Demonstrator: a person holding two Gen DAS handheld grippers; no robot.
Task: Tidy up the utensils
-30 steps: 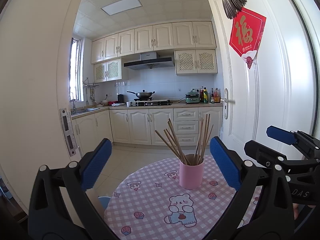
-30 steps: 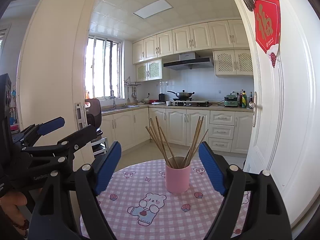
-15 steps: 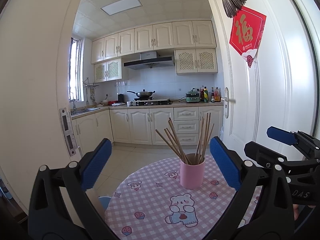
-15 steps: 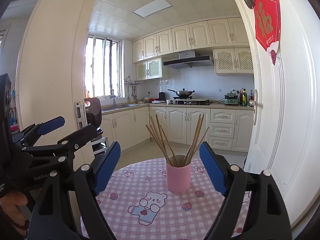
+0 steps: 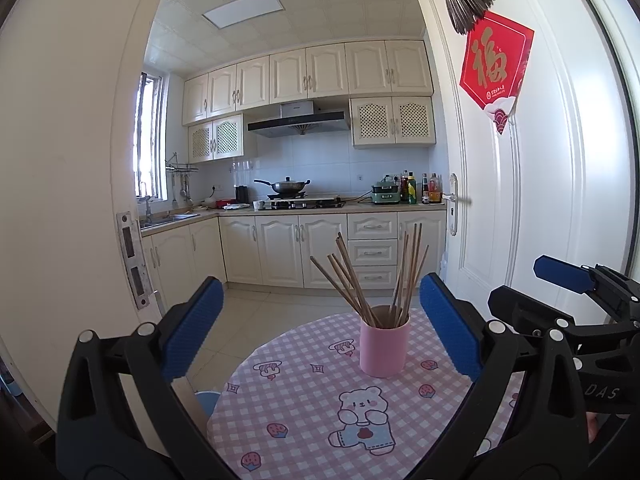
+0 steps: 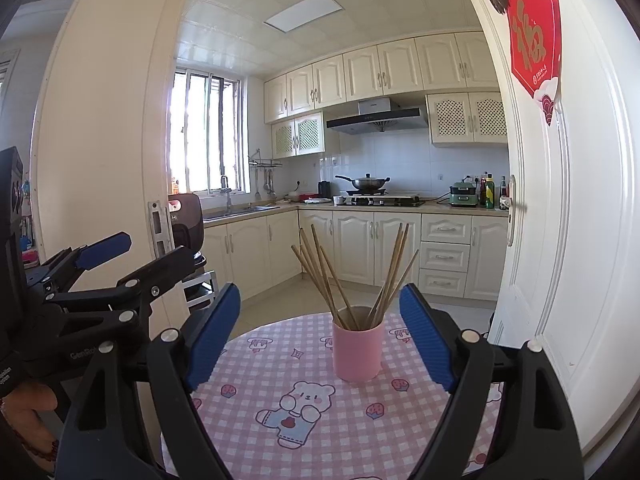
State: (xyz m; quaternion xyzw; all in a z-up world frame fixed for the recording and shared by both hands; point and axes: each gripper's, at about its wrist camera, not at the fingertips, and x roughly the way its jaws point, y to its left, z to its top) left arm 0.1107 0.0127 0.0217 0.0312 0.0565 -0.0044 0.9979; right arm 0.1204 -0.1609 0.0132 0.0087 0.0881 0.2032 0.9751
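Pink plastic forms the cup (image 5: 384, 349) that stands upright on the round bench (image 5: 304, 412), toward its far edge, on a pink-and-white checked cloth printed with bears and strawberries. Wooden chopsticks (image 5: 408, 276) stand inside the cup, fanned into two loose bunches that lean left and right, their tips well above the rim.

Both tools hover over the near side of the bench and point toward the cup. The left tool (image 5: 318, 330) has its blue pads spread wide with nothing between them; in its own view the cup sits ahead, closer to the right pad, and is not touched. The right tool (image 6: 320, 334) is likewise spread wide and holds nothing, with the cup ahead in the gap between its pads and clear of both.

Beyond the bench lies a kitchen with cream cabinets (image 6: 380, 248) and a wok (image 6: 366, 183) on the stove. A white door (image 5: 516, 184) stands open at right.
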